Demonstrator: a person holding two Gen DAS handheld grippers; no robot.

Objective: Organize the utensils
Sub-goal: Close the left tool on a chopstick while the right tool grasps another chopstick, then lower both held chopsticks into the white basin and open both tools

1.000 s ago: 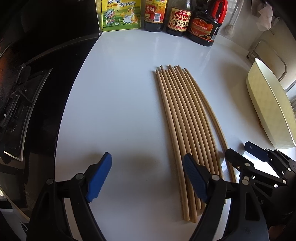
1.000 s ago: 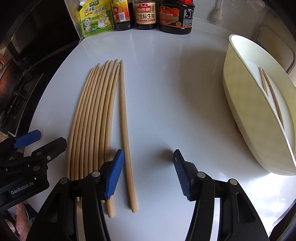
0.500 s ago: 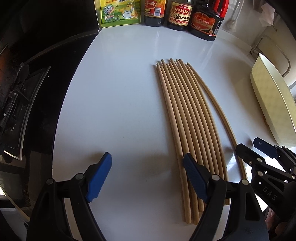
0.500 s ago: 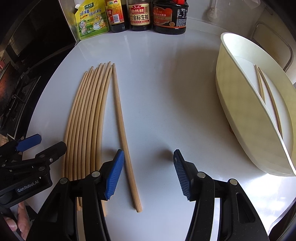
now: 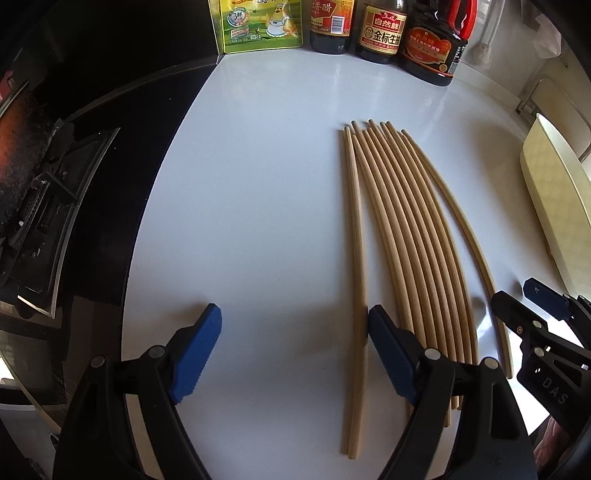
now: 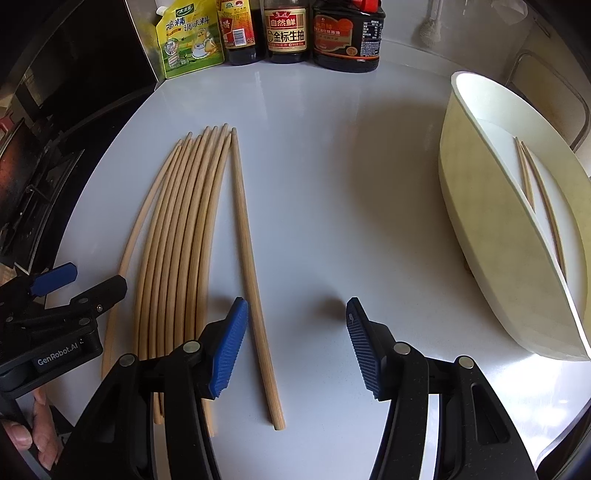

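Several long wooden chopsticks lie side by side on the white counter, also in the right wrist view. Two of them lie split off at the left of the bunch, just inside my left gripper's right finger. My left gripper is open above the counter. My right gripper is open; one chopstick lies apart from the bunch, just inside its left finger. A cream tray at the right holds two chopsticks.
Sauce bottles and a green seasoning pouch stand along the back wall. A black stove lies left of the counter. A wire rack stands behind the tray.
Both grippers shifted relative to the bunch. Two chopsticks at the left side and one at the right side have been nudged apart from the rest. Both grippers stay open.
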